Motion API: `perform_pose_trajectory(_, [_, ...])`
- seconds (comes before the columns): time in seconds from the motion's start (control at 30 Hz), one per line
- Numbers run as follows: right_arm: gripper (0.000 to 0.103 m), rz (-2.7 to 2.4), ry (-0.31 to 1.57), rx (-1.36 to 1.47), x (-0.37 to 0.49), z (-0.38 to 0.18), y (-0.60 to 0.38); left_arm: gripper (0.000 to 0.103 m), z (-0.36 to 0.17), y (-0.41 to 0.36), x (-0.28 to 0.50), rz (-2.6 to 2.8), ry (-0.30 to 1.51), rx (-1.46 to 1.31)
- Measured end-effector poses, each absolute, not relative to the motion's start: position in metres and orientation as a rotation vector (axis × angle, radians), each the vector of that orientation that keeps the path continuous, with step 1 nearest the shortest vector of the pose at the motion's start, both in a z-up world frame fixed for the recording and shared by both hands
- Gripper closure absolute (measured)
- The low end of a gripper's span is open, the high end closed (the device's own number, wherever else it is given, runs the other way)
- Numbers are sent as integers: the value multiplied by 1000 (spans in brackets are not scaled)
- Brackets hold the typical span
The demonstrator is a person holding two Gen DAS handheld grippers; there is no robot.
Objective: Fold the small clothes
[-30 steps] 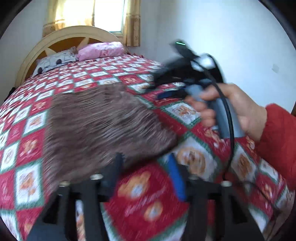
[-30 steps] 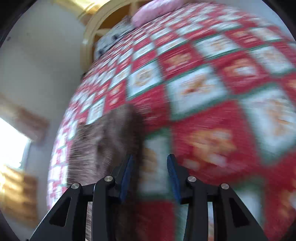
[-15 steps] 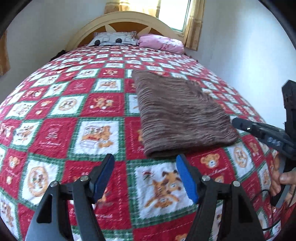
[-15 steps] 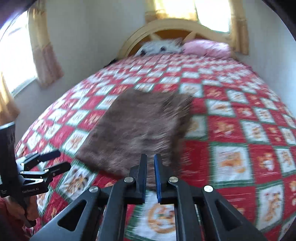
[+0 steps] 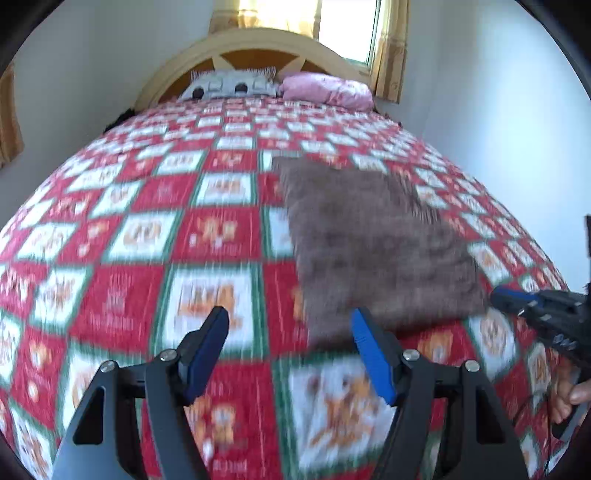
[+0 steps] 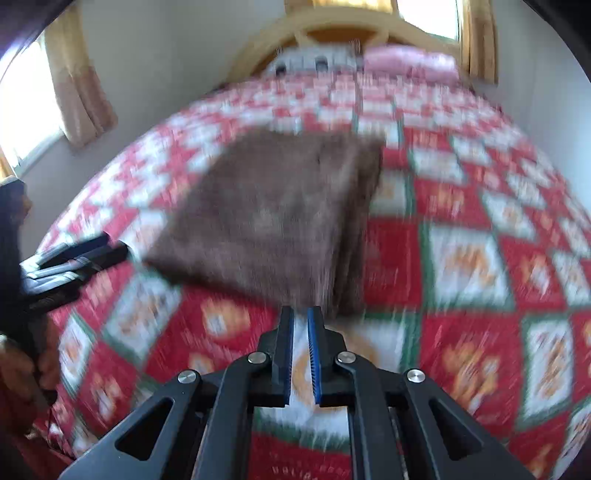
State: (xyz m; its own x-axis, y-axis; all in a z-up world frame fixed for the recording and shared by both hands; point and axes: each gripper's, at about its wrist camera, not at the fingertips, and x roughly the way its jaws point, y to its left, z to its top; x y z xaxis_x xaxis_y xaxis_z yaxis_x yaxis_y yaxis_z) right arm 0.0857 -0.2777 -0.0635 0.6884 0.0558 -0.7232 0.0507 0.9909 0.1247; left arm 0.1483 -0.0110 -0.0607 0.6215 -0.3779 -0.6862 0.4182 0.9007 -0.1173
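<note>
**What the views don't give**

Both views motion-blurred: bedspread (image 5: 207,229) print smeared, figures in the squares unreadable. Brown cloth (image 6: 273,214) texture and layers can't be told; its near edge sits partly behind the left claw (image 5: 290,326) finger. Right claw (image 5: 496,295) cut off by left view's edge, hand (image 5: 570,400) only partly in frame. Pillows (image 6: 314,61) too blurred to make out the pattern.

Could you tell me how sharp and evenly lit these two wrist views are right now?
Left wrist view: the bedspread and brown cloth are streaked with motion blur, the left gripper stays crisp, and the window is blown out. Right wrist view: blur is heavier, the right gripper is sharp, and fisheye bulges the bed in both.
</note>
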Motion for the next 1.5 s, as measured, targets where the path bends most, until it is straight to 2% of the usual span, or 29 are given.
perform_pose_trajectory(0.13, [95,-30,746,134,133,-47,-288,31,-46,-43,185,-436,743,52])
perform_pose_trajectory(0.3, [95,-143,875,80,185,-97,-301,31,-72,-75,235,-347,823,77])
perform_pose_trajectory(0.4, [93,-134,811,115,171,-104,-307,28,-99,-79,249,-321,902,100])
perform_pose_trajectory(0.47, [75,-153,818,111,168,-103,-310,19,-104,-72,247,-319,877,66])
perform_pose_trajectory(0.5, [58,-176,818,109,166,-103,-313,12,-104,-70,246,-303,872,66])
perform_pose_trajectory(0.53, [43,-198,819,120,166,-103,-318,11,-105,-68,247,-299,876,64])
perform_pose_trajectory(0.6, [36,-184,825,228,164,-107,-335,10,-104,-66,248,-309,887,58])
perform_pose_trajectory(0.73, [35,-122,781,422,150,-114,-357,10,-99,-67,250,-318,895,77])
perform_pose_trajectory(0.9, [35,-101,701,504,135,-96,-369,10,-76,-70,248,-344,832,120])
perform_pose_trajectory(1.07, [35,-86,695,564,156,-78,-389,7,-60,-83,264,-364,773,175])
perform_pose_trajectory(1.23, [35,-85,758,580,192,-86,-401,7,-72,-90,291,-416,885,99])
perform_pose_trajectory(1.5, [35,-102,732,617,180,-120,-401,7,-101,-88,295,-432,974,18])
